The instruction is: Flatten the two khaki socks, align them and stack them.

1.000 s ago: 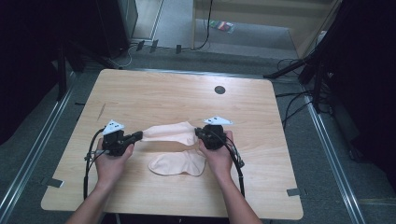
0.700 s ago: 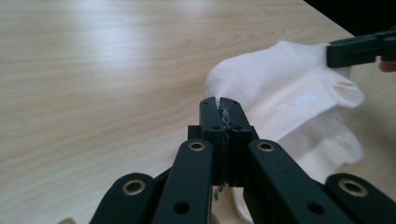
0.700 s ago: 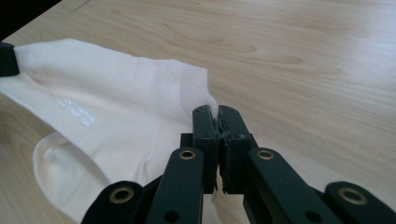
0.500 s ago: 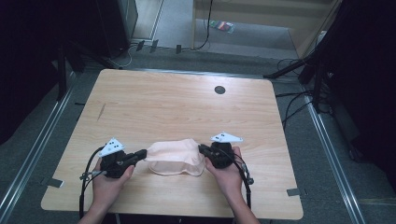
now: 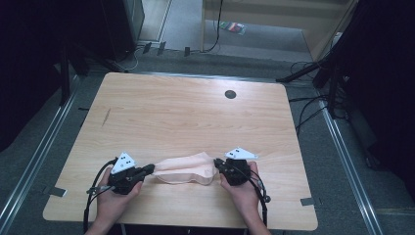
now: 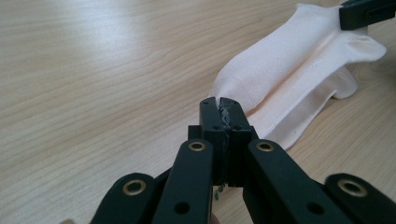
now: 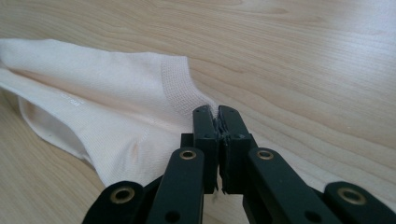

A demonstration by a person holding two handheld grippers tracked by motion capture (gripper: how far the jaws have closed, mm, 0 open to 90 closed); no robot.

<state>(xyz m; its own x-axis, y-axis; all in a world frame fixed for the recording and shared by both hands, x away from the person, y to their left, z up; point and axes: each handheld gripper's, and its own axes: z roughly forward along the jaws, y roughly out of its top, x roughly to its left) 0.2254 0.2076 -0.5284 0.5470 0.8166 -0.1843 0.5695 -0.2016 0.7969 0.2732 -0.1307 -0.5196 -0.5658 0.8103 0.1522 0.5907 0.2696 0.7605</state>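
Both grippers, left gripper and right gripper, clamped on the top sock's ends, have carried it back onto the second sock, so the pair looks nearly stacked.

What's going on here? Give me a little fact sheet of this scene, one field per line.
Setting: light wooden table, seen from above
Item in hand: pale peach sock, laid over a second one like it
Left tongs: shut on the sock at its left end
Right tongs: shut on the sock at its right end
Sock state: stretched between the two tongs, near the table's front edge
Also on table: small dark round hole toward the far side
Who works: a person, both hands holding the tongs
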